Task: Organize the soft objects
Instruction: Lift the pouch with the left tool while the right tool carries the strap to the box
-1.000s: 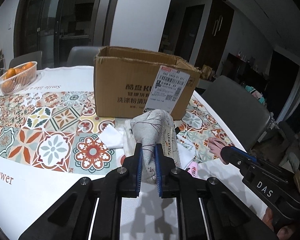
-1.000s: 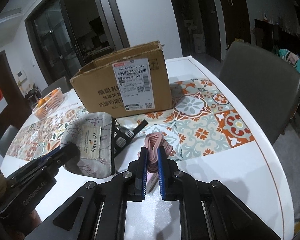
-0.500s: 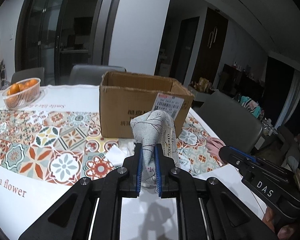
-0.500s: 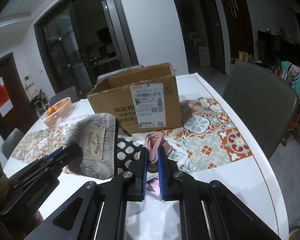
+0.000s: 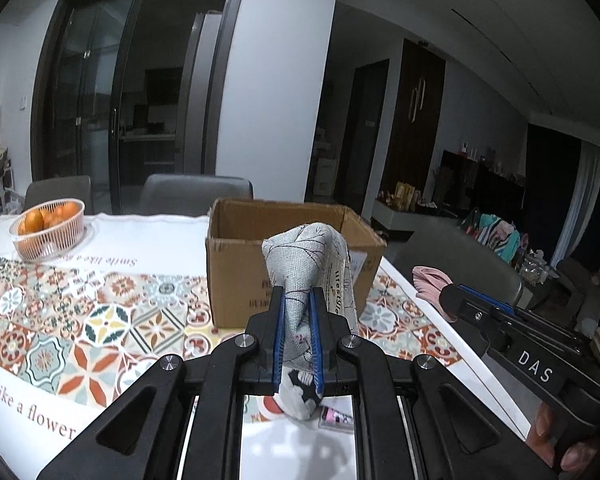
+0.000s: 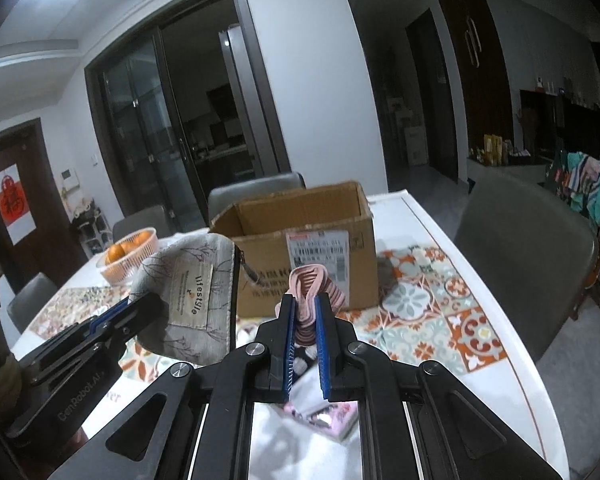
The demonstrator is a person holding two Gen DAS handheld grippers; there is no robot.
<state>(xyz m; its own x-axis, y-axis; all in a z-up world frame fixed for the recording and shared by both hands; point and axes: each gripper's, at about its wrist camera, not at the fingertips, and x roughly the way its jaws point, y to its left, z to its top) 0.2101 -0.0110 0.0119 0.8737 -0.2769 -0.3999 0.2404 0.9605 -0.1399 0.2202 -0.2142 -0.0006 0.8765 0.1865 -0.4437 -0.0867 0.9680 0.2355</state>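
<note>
We had the left gripper (image 5: 297, 322) clenched on the grey fabric zip pouch with a twig print and a "lifestyle" label (image 5: 314, 264), blue pads pinching its lower part, the bulk of the pouch bulging up above the fingers. In the right wrist view the same pouch (image 6: 192, 292) hung in the air off the left gripper (image 6: 140, 308), left of and in front of the open brown cardboard box (image 6: 300, 248). The right gripper (image 6: 305, 320) was clamped on the pink ribbed fabric band, folded in loops (image 6: 312, 292), its top poking out above the fingertips; from the left wrist view that band (image 5: 432, 280) showed just past the right gripper's tip (image 5: 456, 300). Both items were held clear of the worktop, on the near side of the box (image 5: 292, 264), not inside it. The worktop (image 5: 80, 312) carried a cloth with patterned tile print and script lettering. Below the grippers lay a small pink printed packet (image 6: 332, 420) and a white piece with black dots (image 6: 300, 362), partly hidden by the fingers. A white wire basket of oranges (image 5: 48, 232) sat well apart at the far left, grey chairs (image 5: 196, 194) behind the worktop. We couldn't see the box's contents.
</note>
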